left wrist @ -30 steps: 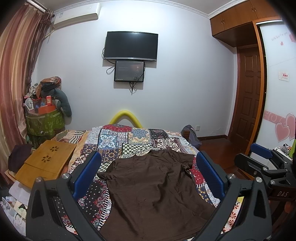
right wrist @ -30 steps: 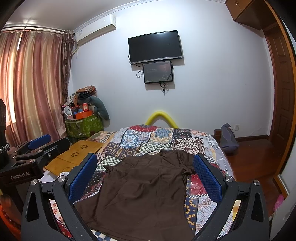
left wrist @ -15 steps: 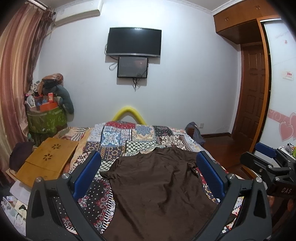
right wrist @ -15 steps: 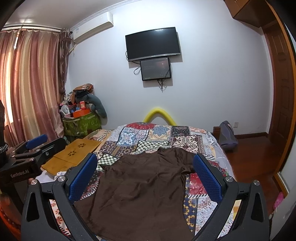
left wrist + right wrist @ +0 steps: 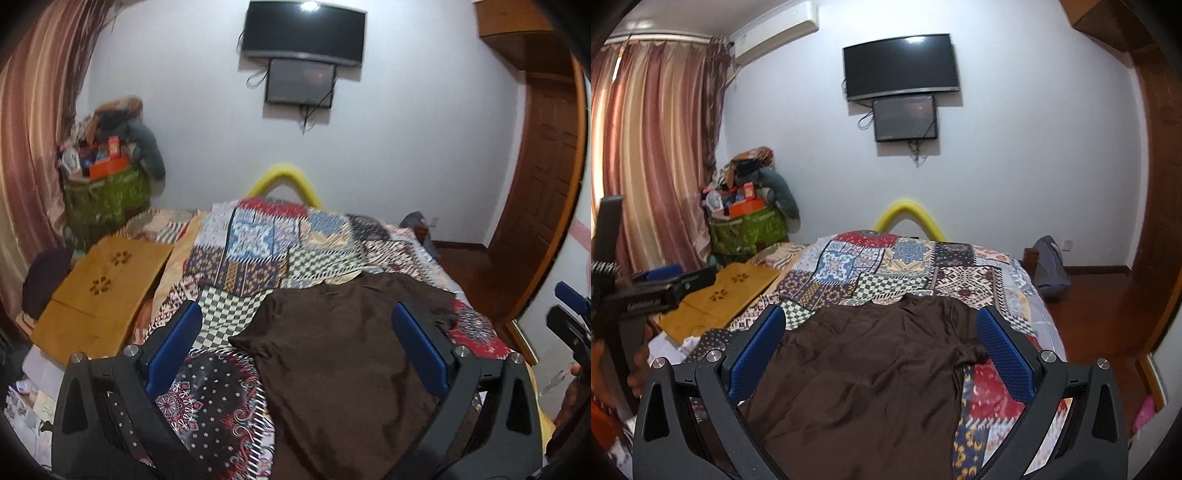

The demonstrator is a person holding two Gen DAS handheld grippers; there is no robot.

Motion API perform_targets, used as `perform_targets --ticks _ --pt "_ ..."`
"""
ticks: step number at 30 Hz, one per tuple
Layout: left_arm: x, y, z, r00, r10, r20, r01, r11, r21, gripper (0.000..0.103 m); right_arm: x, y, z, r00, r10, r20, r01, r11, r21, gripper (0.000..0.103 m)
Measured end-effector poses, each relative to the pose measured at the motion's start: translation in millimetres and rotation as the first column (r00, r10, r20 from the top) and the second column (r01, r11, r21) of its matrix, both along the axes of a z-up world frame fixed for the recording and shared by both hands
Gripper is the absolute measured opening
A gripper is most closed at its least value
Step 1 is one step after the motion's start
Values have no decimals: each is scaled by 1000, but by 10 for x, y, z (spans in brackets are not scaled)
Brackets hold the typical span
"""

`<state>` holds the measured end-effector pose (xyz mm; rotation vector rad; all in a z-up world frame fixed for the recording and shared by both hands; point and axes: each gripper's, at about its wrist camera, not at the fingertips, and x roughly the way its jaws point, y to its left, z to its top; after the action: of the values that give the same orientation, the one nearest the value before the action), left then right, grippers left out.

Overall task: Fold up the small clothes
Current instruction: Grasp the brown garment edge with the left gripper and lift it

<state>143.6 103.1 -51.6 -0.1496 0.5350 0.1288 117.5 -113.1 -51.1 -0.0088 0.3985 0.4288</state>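
Patchwork bedspread [image 5: 258, 254] carries a flat brown shirt [image 5: 871, 373], below both wide-apart, empty grippers: left gripper [image 5: 295, 347], right gripper [image 5: 881, 350].

The hem of the brown shirt [image 5: 343, 369] runs off the bottom edge behind my left tool [image 5: 295, 343]. My right tool [image 5: 570, 317] is cut by the frame's right edge. The bedspread [image 5: 258, 251] looks motion-blurred.
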Motion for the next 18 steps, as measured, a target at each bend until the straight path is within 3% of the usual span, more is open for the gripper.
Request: perform_targets --ticks 4,9,12,18 --pt "405 322 -240 995 36 -93 -38 999 -18 103 248 103 -84 1000 4 -11 -5 999 -41 101" --pt "878 603 -690 973 55 -225 -63 998 -25 103 652 244 -298 996 45 -83 -51 996 -77 86" --pt "1143 745 -1032 948 42 -314 -61 997 -51 91 937 323 -482 986 68 -154 -83 992 -91 71" --pt "1405 965 -1693 889 -25 -457 -78 976 -204 62 1450 541 -978 938 127 -323 -173 978 -116 48"
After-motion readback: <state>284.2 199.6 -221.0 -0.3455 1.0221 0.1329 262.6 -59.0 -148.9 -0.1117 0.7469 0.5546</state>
